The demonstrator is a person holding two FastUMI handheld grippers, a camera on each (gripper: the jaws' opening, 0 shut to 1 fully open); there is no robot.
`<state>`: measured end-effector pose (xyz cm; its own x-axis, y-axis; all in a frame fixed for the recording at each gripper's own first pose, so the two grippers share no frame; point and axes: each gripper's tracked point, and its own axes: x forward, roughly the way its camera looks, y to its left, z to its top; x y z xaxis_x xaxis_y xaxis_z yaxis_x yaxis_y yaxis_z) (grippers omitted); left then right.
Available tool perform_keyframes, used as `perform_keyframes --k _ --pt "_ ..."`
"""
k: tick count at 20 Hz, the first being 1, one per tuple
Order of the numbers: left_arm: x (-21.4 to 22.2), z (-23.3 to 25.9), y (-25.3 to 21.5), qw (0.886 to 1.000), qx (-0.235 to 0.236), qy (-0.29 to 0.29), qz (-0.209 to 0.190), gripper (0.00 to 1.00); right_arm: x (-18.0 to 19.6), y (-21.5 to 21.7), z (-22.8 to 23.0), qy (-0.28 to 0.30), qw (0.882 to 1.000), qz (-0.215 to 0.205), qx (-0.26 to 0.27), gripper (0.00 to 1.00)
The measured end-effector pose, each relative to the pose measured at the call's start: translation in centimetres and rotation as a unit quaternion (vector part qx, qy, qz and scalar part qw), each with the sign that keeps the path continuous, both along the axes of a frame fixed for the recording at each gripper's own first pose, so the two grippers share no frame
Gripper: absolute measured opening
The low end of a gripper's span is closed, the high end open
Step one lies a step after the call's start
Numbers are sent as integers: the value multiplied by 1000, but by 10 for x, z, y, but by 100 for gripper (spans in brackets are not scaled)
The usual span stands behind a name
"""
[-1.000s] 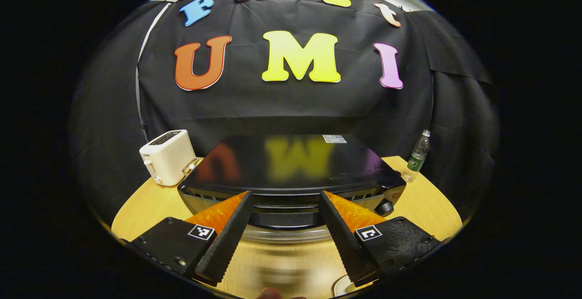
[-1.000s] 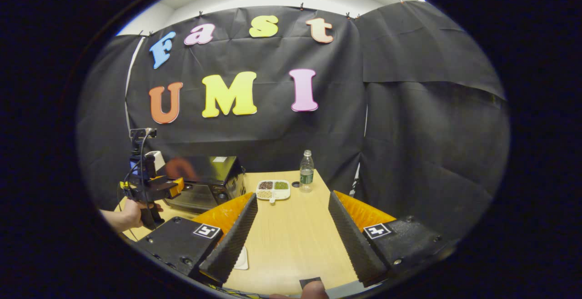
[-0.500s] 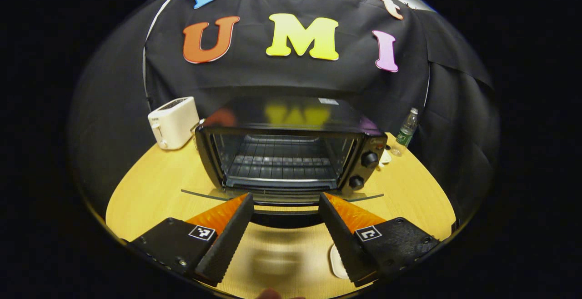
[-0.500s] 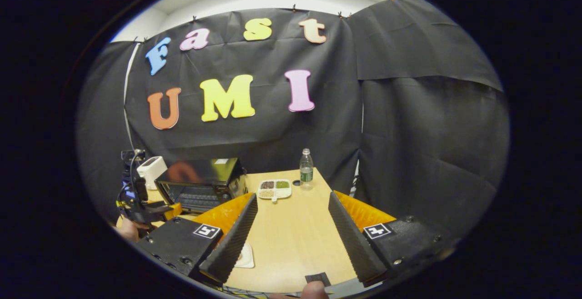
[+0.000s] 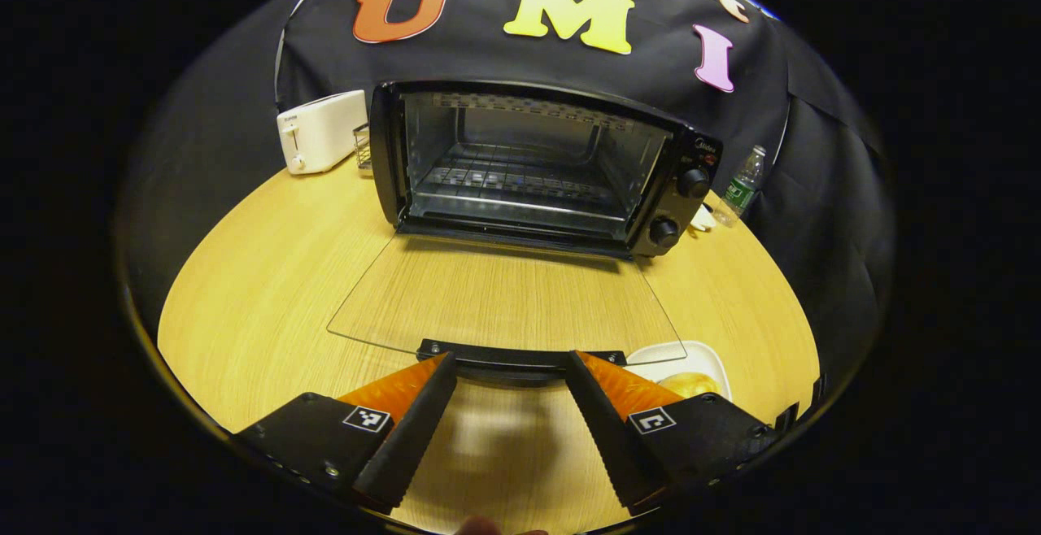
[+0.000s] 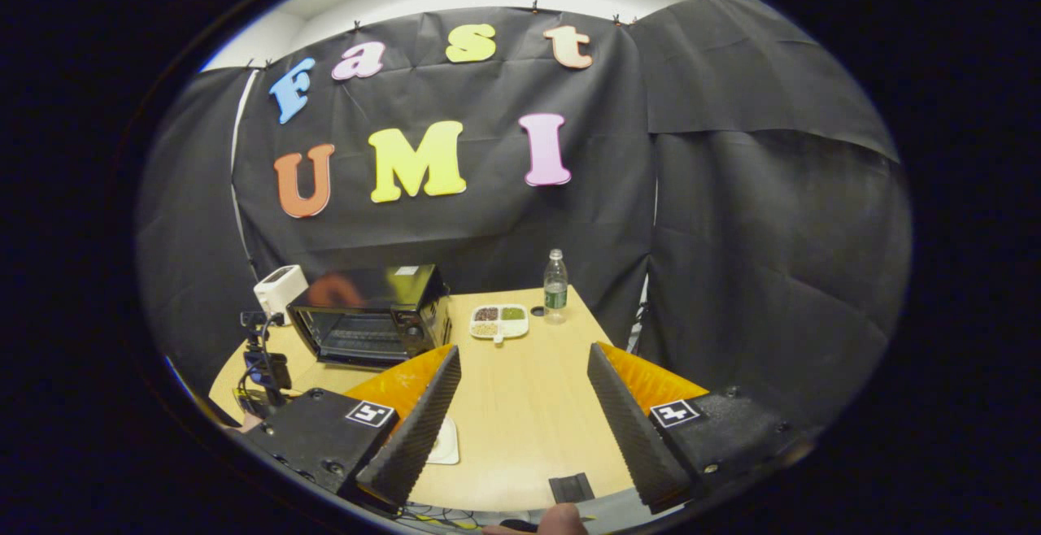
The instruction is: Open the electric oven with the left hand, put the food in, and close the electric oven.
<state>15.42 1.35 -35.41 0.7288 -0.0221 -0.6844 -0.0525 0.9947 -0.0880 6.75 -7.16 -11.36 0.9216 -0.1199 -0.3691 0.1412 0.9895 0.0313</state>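
Observation:
The black electric oven (image 5: 529,165) stands open on the wooden table, wire rack visible inside. Its glass door (image 5: 504,295) lies flat toward me, and the door's black handle (image 5: 520,358) sits right at the tips of my left gripper (image 5: 508,366), whose fingers are spread open either side of it. A bread roll (image 5: 687,383) rests on a white plate (image 5: 675,354) behind the right finger. In the right gripper view, my right gripper (image 6: 522,352) hangs open above the table, holding nothing, with the oven (image 6: 370,319) to its left and the plate (image 6: 446,441) by its left finger.
A white toaster (image 5: 320,128) stands left of the oven, a water bottle (image 5: 742,185) at its right. A divided dish of grains (image 6: 498,321) lies near the bottle (image 6: 555,283). The left gripper (image 6: 260,372) shows low at the table's left edge.
The oven door has swung from nearly shut down to flat open, my left gripper dropping and pulling back with the handle. The right gripper has hardly moved.

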Motion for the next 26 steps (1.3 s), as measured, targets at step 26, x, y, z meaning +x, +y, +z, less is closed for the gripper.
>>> perform_keyframes --k 26 --pt "-48 49 50 996 -34 -73 43 95 -17 105 -41 62 992 106 22 99"
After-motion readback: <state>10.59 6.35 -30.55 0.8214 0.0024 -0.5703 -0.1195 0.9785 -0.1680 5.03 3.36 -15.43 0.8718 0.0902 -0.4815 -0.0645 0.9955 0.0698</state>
